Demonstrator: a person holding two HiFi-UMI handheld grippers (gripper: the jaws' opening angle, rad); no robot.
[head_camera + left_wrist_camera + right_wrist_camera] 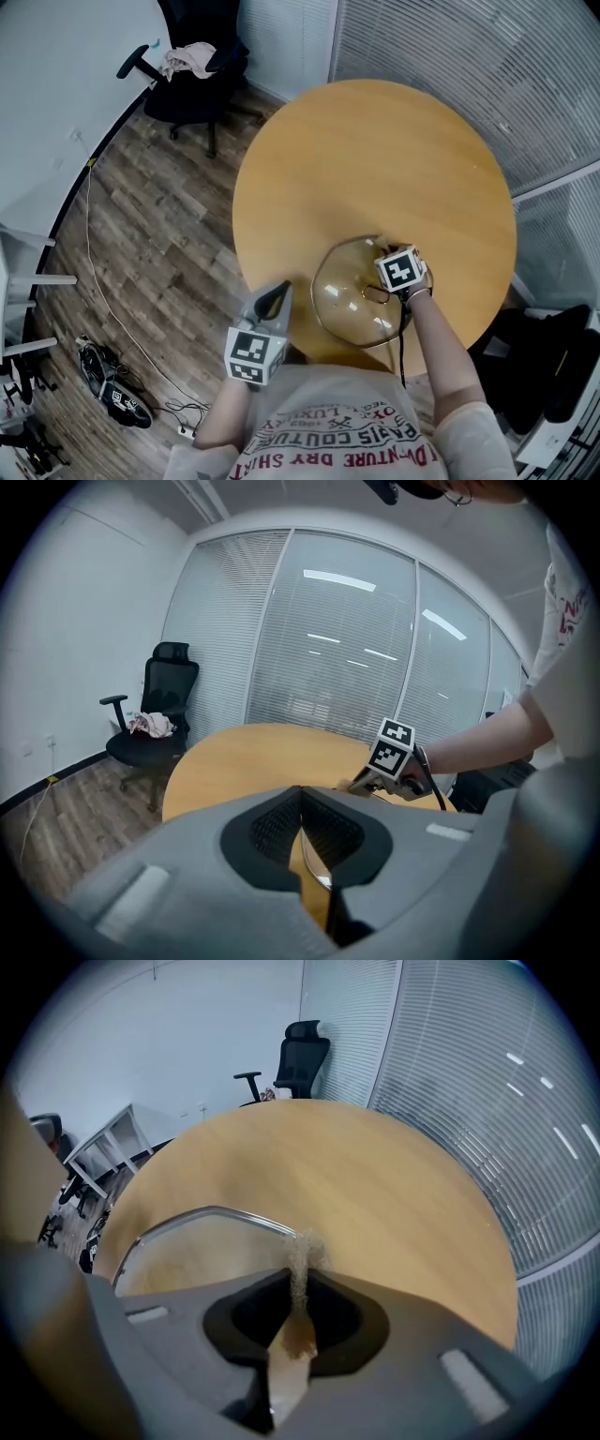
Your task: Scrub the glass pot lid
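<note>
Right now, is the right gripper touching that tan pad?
Touching. The right gripper view shows the right gripper's jaws closed on the tan pad, pinching it thin.

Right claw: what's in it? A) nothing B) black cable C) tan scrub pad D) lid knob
C: the right gripper view shows a tan pad pinched in the right claw, its tip at the rim of the lid.

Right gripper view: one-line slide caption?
Right gripper shut on a tan scrub pad at the glass pot lid's metal rim, round wooden table beneath.
</note>
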